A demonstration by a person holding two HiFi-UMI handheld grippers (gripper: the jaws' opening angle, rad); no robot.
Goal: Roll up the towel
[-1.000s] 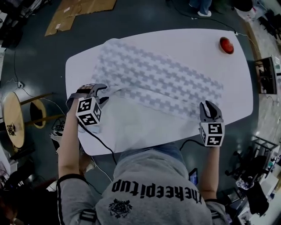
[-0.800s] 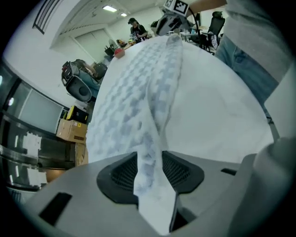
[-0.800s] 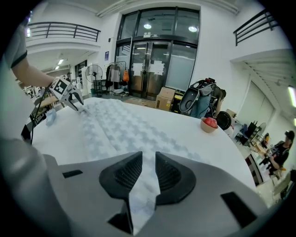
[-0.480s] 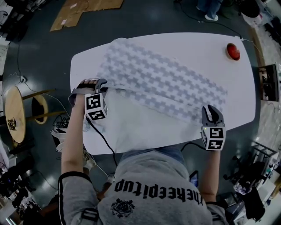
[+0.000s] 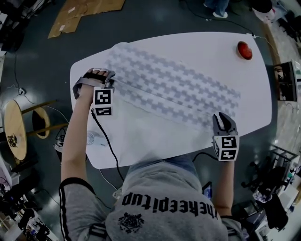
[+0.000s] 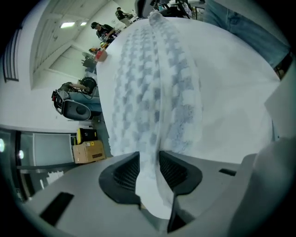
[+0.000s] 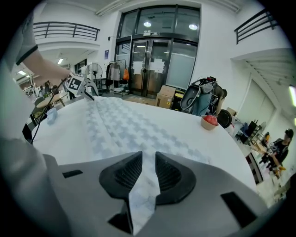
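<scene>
Head view shows a white bench point(image 5: 202, 47) with round corners. The towel point(image 5: 174, 89) lies flat across it, from the far left corner down to the near right side. It is white with rows of grey squares.

The left gripper point(image 5: 107, 77) is at the left end of the towel, near the left side of the bench. The right gripper point(image 5: 224, 117) is at the right end, close to the near side of the bench. The two are well apart. The near edge of the towel is bunched up in a low ridge that runs from one gripper to the other.

In the left gripper view, the black fingers point(image 6: 125, 173) have a fold of towel between them and press on it from both sides. They have just been opening a little, but the cloth fills the gap. In the right gripper view, the fingers point(image 7: 169, 173) are also closed on a thin fold of towel, which hangs out below them.

A red round thing point(image 5: 243, 49) sits alone at the far right corner of the bench, well away from the towel. A black cable point(image 5: 106, 141) runs from the left gripper across the bench to the person. Brown cardboard point(image 5: 84, 12) lies on the dark floor past the bench.
</scene>
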